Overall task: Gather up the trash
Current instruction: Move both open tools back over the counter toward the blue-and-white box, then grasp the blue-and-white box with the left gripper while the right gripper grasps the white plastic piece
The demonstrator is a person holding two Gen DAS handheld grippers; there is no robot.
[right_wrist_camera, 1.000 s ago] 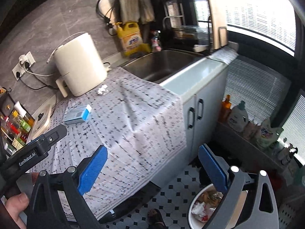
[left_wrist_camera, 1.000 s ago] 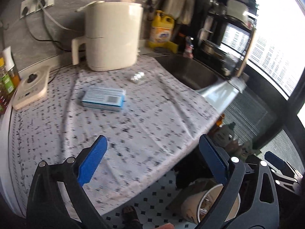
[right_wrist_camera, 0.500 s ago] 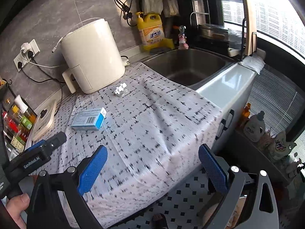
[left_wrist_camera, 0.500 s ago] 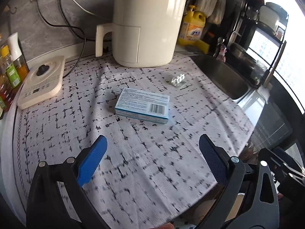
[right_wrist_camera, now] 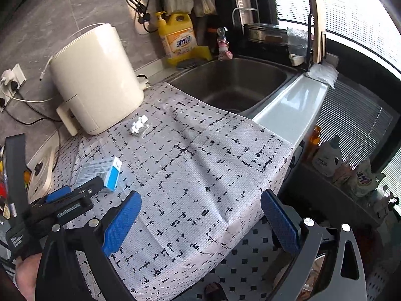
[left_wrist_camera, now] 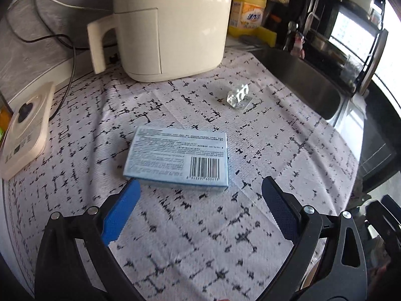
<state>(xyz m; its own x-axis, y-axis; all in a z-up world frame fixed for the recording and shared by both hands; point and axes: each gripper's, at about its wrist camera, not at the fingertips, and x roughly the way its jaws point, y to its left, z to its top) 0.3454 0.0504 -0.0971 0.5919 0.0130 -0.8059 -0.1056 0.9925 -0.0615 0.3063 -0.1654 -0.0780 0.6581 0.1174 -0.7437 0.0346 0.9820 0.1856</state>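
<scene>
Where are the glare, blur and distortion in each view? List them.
Left wrist: window blown out at right, near cloth motion-blurred, box print legible. Right wrist: window overexposed, sink edge reflecting; fisheye bends the counter in both.

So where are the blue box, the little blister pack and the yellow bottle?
blue box (left_wrist_camera: pixel 179 159), left wrist view, printed top face.
blister pack (left_wrist_camera: pixel 239 97), left wrist view, its middle.
yellow bottle (right_wrist_camera: pixel 181 41), right wrist view, front label.
</scene>
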